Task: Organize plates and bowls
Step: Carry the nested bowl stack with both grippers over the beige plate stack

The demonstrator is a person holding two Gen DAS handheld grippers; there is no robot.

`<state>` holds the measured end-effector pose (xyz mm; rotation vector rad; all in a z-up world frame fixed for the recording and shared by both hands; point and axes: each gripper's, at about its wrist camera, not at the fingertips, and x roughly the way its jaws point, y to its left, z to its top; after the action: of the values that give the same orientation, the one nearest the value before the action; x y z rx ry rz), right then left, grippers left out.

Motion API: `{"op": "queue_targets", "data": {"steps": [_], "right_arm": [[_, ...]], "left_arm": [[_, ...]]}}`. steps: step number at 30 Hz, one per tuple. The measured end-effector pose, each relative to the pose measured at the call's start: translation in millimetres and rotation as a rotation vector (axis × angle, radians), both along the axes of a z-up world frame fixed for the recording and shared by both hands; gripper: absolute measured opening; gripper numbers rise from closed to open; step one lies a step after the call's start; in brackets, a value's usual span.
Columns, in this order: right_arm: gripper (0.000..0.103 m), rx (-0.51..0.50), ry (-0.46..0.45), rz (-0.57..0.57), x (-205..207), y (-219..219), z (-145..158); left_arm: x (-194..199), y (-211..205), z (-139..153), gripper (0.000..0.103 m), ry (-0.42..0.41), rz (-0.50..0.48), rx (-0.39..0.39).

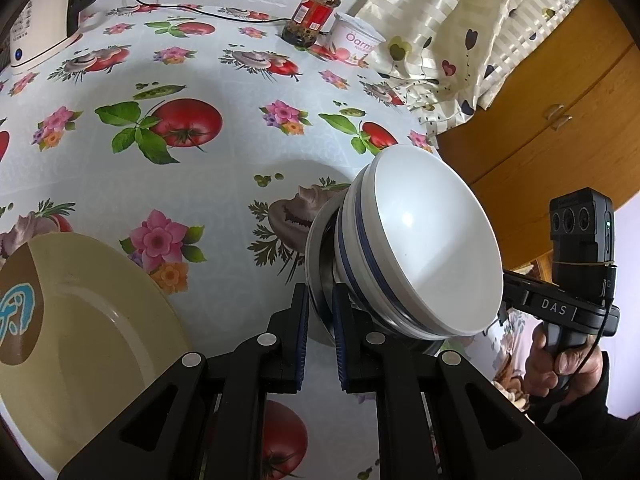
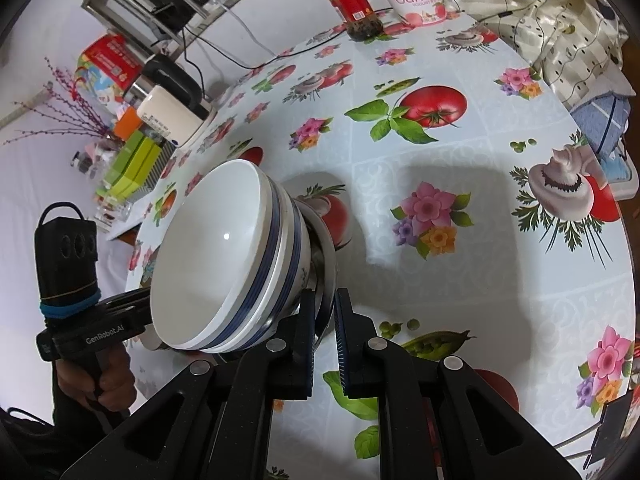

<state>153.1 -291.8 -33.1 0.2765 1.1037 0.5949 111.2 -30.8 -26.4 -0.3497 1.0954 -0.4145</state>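
Left wrist view: left gripper and right gripper each pinch opposite rims of the steel plate carrying stacked bowls; cream plate lies lower-left on the table.

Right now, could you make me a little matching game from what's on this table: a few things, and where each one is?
Things:
1. bowls
2. yellow plate
3. jar
4. yogurt tub

Places:
A. lying flat at the left, near edge
B. far side, red lid
C. stacked on a metal plate gripped from both sides
D. far side, next to the curtain

Pairs: 1-C, 2-A, 3-B, 4-D
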Motion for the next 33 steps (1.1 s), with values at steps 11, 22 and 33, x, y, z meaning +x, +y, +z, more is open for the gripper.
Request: {"op": "queue_targets", "data": {"steps": [11, 22, 33], "right_arm": [[0.01, 0.01, -0.019, 0.014, 2, 7, 11], [0.01, 0.018, -0.036, 0.042, 1, 21, 20], [0.01, 0.026, -0.048, 0.085, 3, 42, 28]], "left_arm": [[-2, 8, 14, 0.012, -0.024, 0.016, 0.011], [-8, 21, 26, 0.012, -0.046, 0.047, 0.023], [-16, 41, 37, 0.012, -0.069, 0.096, 0.038]]}}
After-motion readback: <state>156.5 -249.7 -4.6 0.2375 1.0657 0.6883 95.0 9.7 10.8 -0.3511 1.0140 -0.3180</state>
